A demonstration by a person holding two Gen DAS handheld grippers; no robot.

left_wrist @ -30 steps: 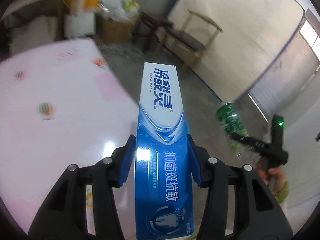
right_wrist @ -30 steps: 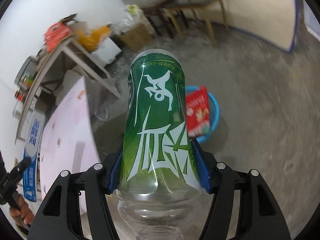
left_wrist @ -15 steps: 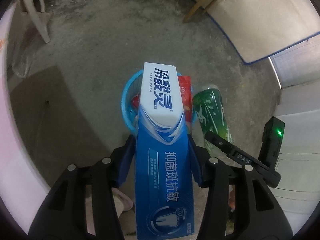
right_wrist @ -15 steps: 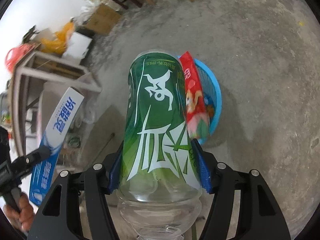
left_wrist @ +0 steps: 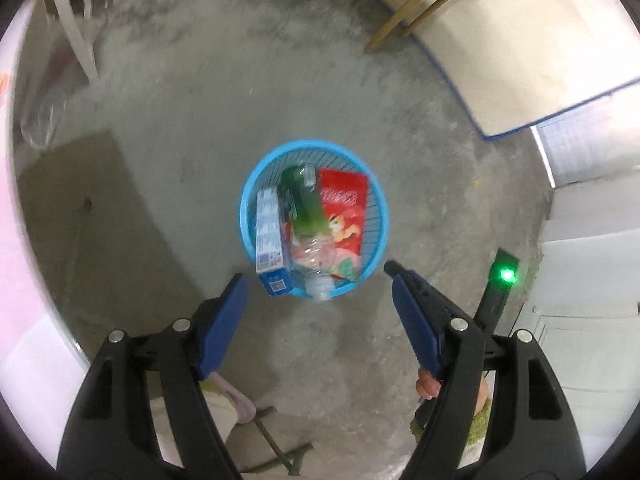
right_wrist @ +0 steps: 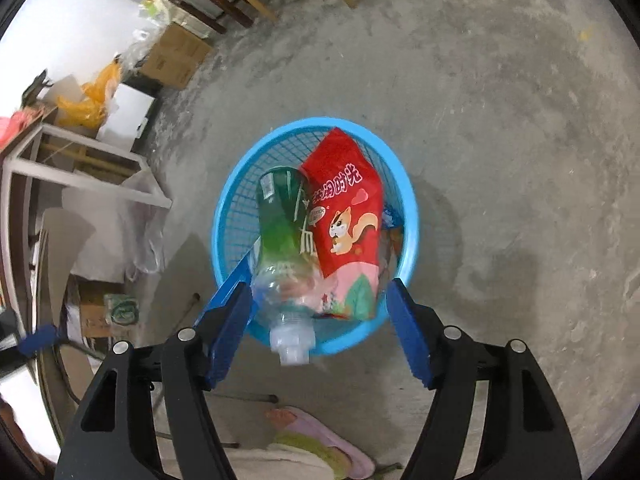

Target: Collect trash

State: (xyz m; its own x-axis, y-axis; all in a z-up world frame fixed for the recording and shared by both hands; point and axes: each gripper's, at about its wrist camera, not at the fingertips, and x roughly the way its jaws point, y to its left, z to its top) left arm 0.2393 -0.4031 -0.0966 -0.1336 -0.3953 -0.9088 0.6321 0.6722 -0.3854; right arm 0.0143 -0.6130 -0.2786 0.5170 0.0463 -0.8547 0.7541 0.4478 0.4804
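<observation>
A blue mesh basket (left_wrist: 314, 143) stands on the concrete floor below both grippers. In it lie a blue toothpaste box (left_wrist: 269, 236), a green-labelled plastic bottle (left_wrist: 304, 200) and a red snack bag (left_wrist: 346, 204). My left gripper (left_wrist: 318, 280) hangs above the basket's near rim, jaws opening, nothing between the pads. In the right wrist view the bottle (right_wrist: 280, 216) is blurred, neck towards me over the basket's rim (right_wrist: 414, 216), beside the red bag (right_wrist: 348, 216). My right gripper (right_wrist: 319, 286) is also opening; its pads stand apart from the bottle.
Wooden chair legs (left_wrist: 400, 20) and a white table leg (left_wrist: 76, 28) stand beyond the basket. The pink-covered table (left_wrist: 16, 280) borders the left. Cardboard boxes (right_wrist: 176, 56) and a white frame (right_wrist: 88, 176) sit far left. A slippered foot (right_wrist: 320, 432) is near.
Both grippers swung from the table down over the basket and opened. The toothpaste box left the left gripper and the bottle left the right; both now lie in the basket.
</observation>
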